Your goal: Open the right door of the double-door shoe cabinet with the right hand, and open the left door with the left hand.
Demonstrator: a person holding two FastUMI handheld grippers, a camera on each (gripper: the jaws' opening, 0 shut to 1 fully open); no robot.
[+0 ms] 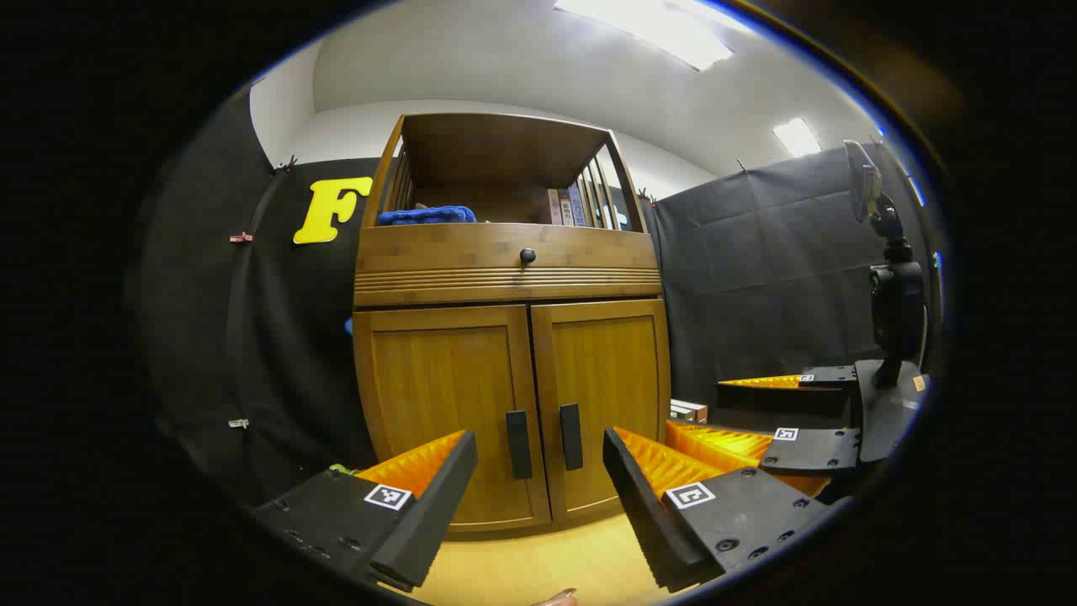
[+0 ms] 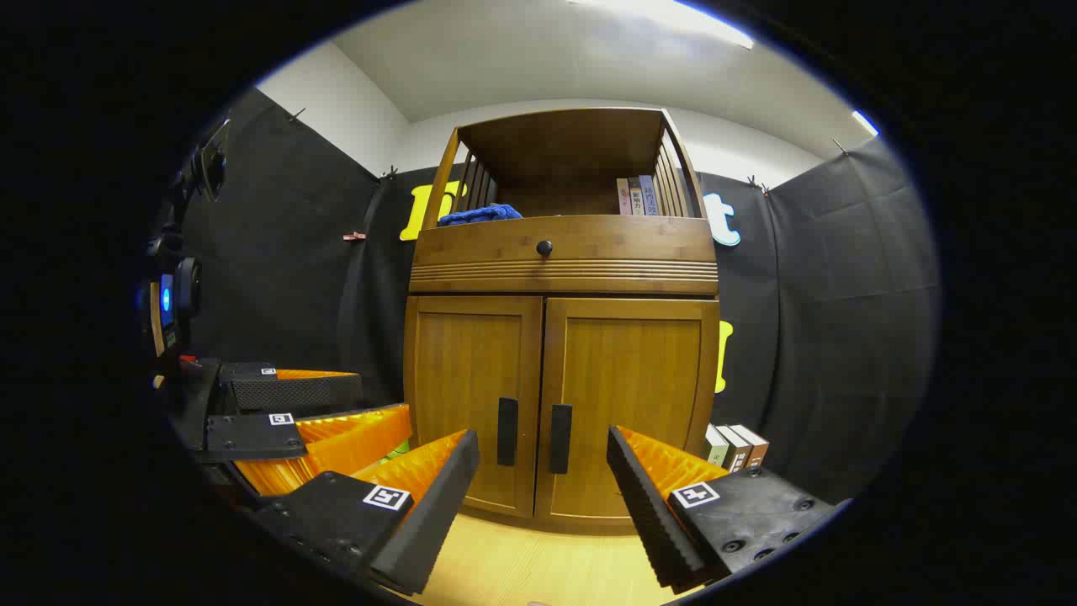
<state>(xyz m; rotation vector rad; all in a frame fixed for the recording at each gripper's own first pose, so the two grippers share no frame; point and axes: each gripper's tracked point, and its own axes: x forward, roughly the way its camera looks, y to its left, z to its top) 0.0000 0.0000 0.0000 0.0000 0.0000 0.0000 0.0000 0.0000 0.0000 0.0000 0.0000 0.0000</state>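
Observation:
The wooden shoe cabinet stands straight ahead with both lower doors shut. In the left gripper view its left door (image 1: 442,396) and right door (image 1: 610,387) meet at two black vertical handles, the left handle (image 1: 518,443) and the right handle (image 1: 570,436). My left gripper (image 1: 538,505) is open, a short way in front of the handles and touching nothing. In the right gripper view the right door (image 2: 631,396), its handle (image 2: 560,438) and the left door (image 2: 471,387) lie ahead of my open right gripper (image 2: 543,509). The left gripper (image 2: 383,397) is off to the left, the right gripper (image 1: 707,408) off to the right.
Above the doors is a drawer with a round knob (image 2: 544,247). The open shelf on top holds a blue cloth (image 2: 480,214) and books (image 2: 637,195). More books (image 2: 734,444) stand on the floor right of the cabinet. A black stand (image 1: 893,311) rises at the right. The floor (image 2: 538,555) is pale wood.

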